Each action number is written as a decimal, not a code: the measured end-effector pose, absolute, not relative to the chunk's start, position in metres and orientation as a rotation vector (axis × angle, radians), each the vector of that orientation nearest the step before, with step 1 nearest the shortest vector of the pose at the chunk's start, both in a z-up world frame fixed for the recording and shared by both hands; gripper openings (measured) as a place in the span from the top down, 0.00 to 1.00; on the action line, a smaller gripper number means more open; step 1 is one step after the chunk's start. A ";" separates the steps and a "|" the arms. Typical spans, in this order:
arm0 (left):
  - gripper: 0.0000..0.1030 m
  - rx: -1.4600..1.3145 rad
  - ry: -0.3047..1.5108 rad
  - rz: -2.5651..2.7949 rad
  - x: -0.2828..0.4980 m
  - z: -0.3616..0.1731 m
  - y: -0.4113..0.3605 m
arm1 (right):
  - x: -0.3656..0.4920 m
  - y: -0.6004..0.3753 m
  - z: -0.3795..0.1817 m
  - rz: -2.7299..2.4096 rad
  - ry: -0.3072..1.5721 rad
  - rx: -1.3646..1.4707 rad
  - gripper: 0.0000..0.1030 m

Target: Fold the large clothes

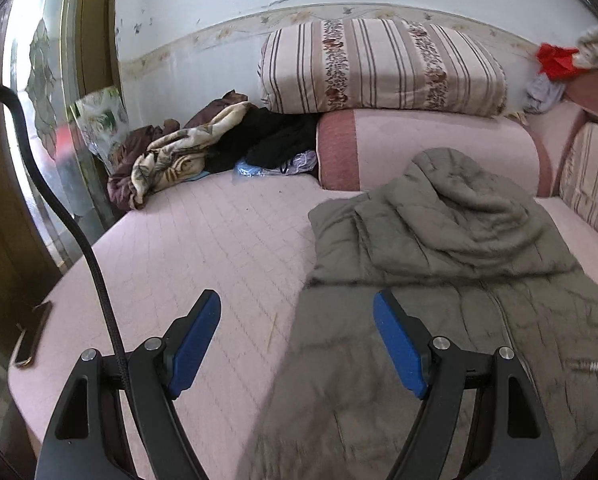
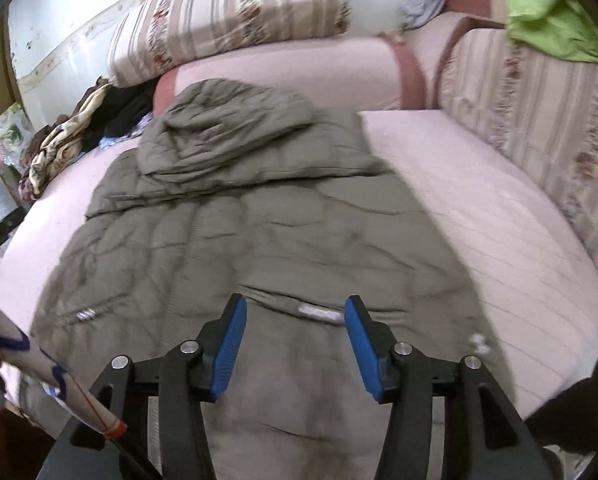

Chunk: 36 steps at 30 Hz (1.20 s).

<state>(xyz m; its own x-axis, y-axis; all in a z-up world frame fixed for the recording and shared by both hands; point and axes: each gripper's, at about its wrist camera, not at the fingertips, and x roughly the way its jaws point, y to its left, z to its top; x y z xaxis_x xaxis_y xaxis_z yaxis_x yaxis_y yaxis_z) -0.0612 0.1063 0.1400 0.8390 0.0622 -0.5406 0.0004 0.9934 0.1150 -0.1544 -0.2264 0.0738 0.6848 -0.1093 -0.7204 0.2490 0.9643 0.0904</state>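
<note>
Two grippers hang over the same bed [image 1: 203, 248], and each camera gives a different part of the scene. The left gripper [image 1: 297, 312] has its blue pads wide apart and holds nothing; under it lie the left edge of the grey-green padded jacket [image 1: 439, 240] and bare pink quilt. The right gripper [image 2: 295, 314] is also spread open and empty, and it hangs directly above the lower middle of the jacket [image 2: 259, 220], near a small pale zipper pull [image 2: 319, 313].

The jacket lies flat on the pink bed cover with its front up, its hood [image 2: 235, 120] toward the stacked bedding at the far end. The right wrist view shows nearly the whole width of it, with the zip line down the middle and a second metal pull on the left pocket. The left wrist view shows only its left half and the hood [image 1: 459, 184].

Only the left view shows a dark phone [image 1: 33, 334] lying at the near left edge of the bed, a black cable [image 1: 59, 200] curving in front of the lens, and the door frame at the left. Only the right view shows a green cloth [image 2: 551, 20] on the striped cushions at the right and a pale sleeve with blue marks [image 2: 27, 356] at the lower left. Both views show the striped folded quilt [image 1: 383, 64] on a pink roll, and a heap of brown and black clothes [image 1: 187, 148] beside the wall.
</note>
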 end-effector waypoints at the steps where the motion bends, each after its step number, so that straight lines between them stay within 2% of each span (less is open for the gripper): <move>1: 0.24 0.116 0.576 0.033 -0.070 0.141 0.104 | -0.161 -0.232 0.072 -0.224 0.780 0.179 0.46; 4: 0.24 0.115 0.575 0.040 -0.096 0.145 0.100 | -0.174 -0.242 0.065 -0.264 0.753 0.181 0.46; 7: 0.19 0.116 0.577 0.054 -0.118 0.149 0.098 | -0.186 -0.249 0.057 -0.287 0.741 0.179 0.46; 14: 0.19 0.071 0.620 0.049 -0.148 0.154 0.095 | -0.197 -0.245 0.050 -0.249 0.723 0.158 0.44; 20: 0.19 0.084 0.651 0.028 -0.160 0.153 0.079 | -0.202 -0.238 0.052 -0.237 0.697 0.112 0.41; 36: 0.19 0.178 0.683 0.029 -0.159 0.139 0.046 | -0.206 -0.246 0.051 -0.210 0.697 0.183 0.39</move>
<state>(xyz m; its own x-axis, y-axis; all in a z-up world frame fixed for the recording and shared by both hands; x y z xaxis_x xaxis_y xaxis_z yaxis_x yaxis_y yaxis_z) -0.1593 0.0456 0.1386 0.7760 0.0853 -0.6249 0.0313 0.9844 0.1734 -0.2061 -0.2463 0.0515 0.7474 -0.1297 -0.6516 0.2516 0.9630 0.0969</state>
